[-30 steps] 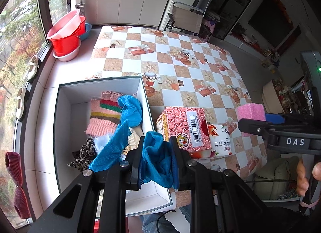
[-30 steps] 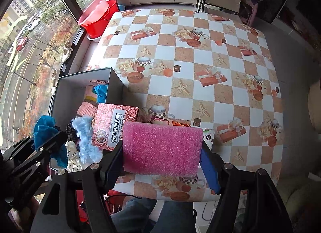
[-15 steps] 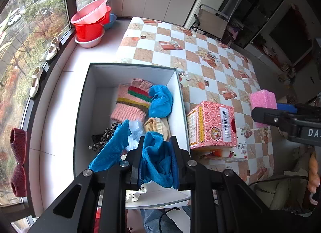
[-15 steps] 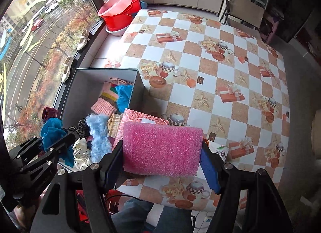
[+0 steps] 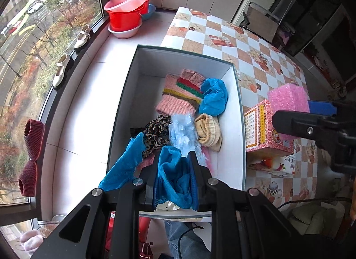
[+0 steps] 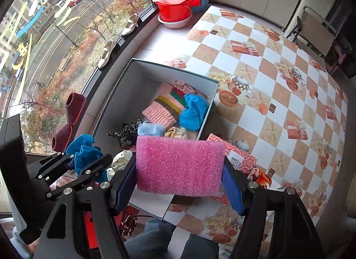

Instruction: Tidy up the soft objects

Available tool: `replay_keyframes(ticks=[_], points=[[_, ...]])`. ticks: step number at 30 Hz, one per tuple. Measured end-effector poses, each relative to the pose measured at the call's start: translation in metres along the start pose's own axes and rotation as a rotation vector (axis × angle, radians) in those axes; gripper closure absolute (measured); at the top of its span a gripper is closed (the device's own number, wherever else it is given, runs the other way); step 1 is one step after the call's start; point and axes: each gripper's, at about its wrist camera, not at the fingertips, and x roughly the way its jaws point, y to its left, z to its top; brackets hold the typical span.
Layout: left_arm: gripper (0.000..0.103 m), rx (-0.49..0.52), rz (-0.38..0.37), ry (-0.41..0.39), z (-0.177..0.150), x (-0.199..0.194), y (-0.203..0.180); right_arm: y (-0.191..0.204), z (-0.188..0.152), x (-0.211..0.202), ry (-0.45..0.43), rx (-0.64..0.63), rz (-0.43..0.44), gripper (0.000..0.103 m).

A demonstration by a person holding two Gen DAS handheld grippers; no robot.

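Observation:
My left gripper [image 5: 173, 170] is shut on a crumpled blue cloth [image 5: 172, 181] and holds it above the near end of the open white box [image 5: 241, 129]. The same cloth shows in the right wrist view [image 6: 84, 154]. The box holds a pink striped knit [image 5: 178, 96], a blue cloth [image 5: 214, 97], a beige sock [image 5: 209, 129], a leopard-print piece [image 5: 155, 132] and a pale blue fluffy piece [image 5: 183, 132]. My right gripper [image 6: 180, 172] is shut on a pink foam block [image 6: 178, 165], held above the box's near right edge; the block also shows in the left wrist view [image 5: 287, 98].
A pink patterned carton [image 5: 262, 129] lies on the checkered tablecloth [image 6: 278, 80] right of the box. Stacked red and pink basins [image 5: 126, 14] stand on the white ledge by the window. Shoes [image 5: 82, 36] and red slippers [image 5: 31, 158] sit on the sill.
Both grippers have moved left, from over the carton and table toward the box. The box now lies more directly below them. Each keeps its hold.

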Motion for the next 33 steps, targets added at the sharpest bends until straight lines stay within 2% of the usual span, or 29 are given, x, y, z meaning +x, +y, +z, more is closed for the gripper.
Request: replay_keyframes(ticks=[10,15,17,19,20,21,23,26,28,32,33], points=[[0.079,-0.019,0.030,0.037,-0.006,0.010,0.006,0.020,0.000,0.020,0.049,-0.059,0.021,0.032],[0.077,-0.033,0.018,0.075,-0.004,0.019,0.006,0.022,0.002,0.028,0.070,-0.071,0.024,0.032],[0.064,-0.043,0.007,0.080,-0.002,0.021,0.006,0.023,0.004,0.031,0.072,-0.079,0.024,0.032],[0.030,-0.047,0.015,0.086,0.000,0.022,0.005,0.024,0.007,0.033,0.072,-0.085,0.025,0.031],[0.023,-0.047,0.017,0.095,0.001,0.024,0.004,0.025,0.010,0.035,0.071,-0.090,0.030,0.030],[0.021,-0.048,0.018,0.103,0.002,0.025,0.003,0.025,0.012,0.036,0.075,-0.095,0.040,0.029],[0.021,-0.039,0.026,0.117,0.003,0.028,0.001,0.027,0.016,0.040,0.090,-0.108,0.062,0.000],[0.018,-0.023,0.054,0.128,0.004,0.030,-0.002,0.027,0.019,0.041,0.089,-0.126,0.060,0.000],[0.018,-0.018,0.064,0.067,0.004,0.018,-0.004,0.024,0.021,0.036,0.063,-0.119,0.065,0.000],[0.018,-0.002,0.134,-0.241,0.008,-0.049,-0.012,0.014,0.025,0.023,0.027,-0.091,0.063,0.000],[0.015,-0.010,0.156,-0.303,0.010,-0.065,-0.014,0.011,0.026,0.017,0.012,-0.082,0.060,0.000]])
